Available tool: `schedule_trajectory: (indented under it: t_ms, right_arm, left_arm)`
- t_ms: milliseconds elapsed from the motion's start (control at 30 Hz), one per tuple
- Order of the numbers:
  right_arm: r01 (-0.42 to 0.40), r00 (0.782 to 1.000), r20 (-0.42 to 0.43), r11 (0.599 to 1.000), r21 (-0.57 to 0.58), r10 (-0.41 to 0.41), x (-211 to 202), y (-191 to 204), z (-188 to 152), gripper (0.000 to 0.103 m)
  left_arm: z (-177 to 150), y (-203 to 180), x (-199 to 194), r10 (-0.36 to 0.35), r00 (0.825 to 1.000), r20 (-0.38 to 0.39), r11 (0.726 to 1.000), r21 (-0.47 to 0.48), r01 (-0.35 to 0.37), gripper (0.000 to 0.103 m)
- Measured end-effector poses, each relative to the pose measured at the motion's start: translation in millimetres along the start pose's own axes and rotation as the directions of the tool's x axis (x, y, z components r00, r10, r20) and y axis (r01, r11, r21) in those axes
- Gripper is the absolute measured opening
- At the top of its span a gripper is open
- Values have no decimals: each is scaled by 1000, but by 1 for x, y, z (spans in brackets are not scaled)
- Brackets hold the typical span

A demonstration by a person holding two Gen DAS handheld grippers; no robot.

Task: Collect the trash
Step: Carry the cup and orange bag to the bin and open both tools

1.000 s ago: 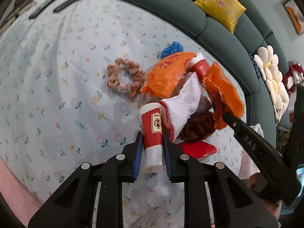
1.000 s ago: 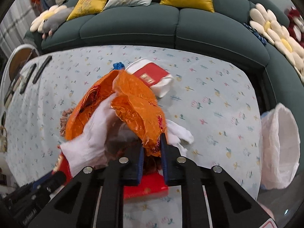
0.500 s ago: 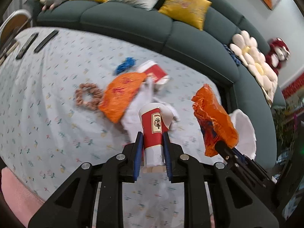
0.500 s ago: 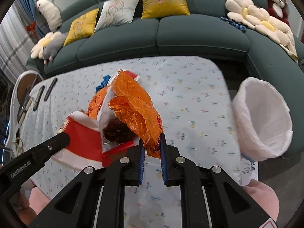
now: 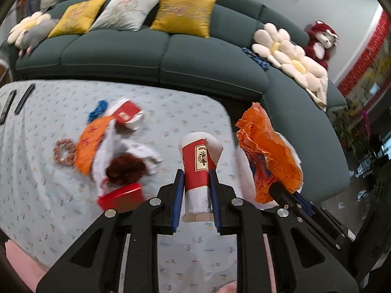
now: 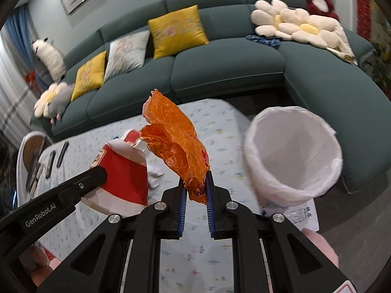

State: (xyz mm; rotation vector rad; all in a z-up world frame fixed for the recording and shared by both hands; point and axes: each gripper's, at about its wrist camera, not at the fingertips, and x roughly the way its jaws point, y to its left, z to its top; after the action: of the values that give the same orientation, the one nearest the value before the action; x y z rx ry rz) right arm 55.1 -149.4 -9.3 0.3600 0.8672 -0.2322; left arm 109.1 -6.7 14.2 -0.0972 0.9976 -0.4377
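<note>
Left gripper (image 5: 195,190) is pinching a red and white paper cup (image 5: 198,168), held up off the flowery tablecloth (image 5: 171,124). Right gripper (image 6: 195,190) is clamped on a crumpled orange wrapper (image 6: 174,139), also in the air. White-lined trash bin (image 6: 293,153) sits just right of the table. More trash lies further back: another orange wrapper (image 5: 91,141), a red box (image 5: 121,196), a tipped cup (image 5: 128,117). Green sofa (image 5: 136,53) behind.

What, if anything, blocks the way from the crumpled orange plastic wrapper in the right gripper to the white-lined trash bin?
Nothing visible does. The crumpled orange plastic wrapper, clamped in the right gripper, hangs above the floral tablecloth; the white-lined trash bin stands open-mouthed beside it with only clear air between them.
</note>
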Motion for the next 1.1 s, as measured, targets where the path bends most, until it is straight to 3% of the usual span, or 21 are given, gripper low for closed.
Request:
schedule_trajectory:
  t_ms: [400, 733, 1000, 1100]
  right_arm:
    - [60, 996, 55, 990, 131, -68, -21, -85, 8, 14]
    - [111, 992, 35, 966, 233, -123, -5, -154, 20, 14]
    - [132, 991, -3, 957, 257, -136, 22, -180, 28, 14]
    - [126, 992, -10, 956, 266, -128, 31, -185, 32, 19]
  left_arm:
    - [12, -101, 26, -82, 997, -6, 987, 141, 82, 20]
    - [21, -170, 67, -161, 986, -40, 959, 228, 166, 21]
    - [33, -192, 106, -186, 979, -84, 954, 221, 201, 23]
    - [37, -193, 116, -188, 979, -84, 958, 204, 202, 24]
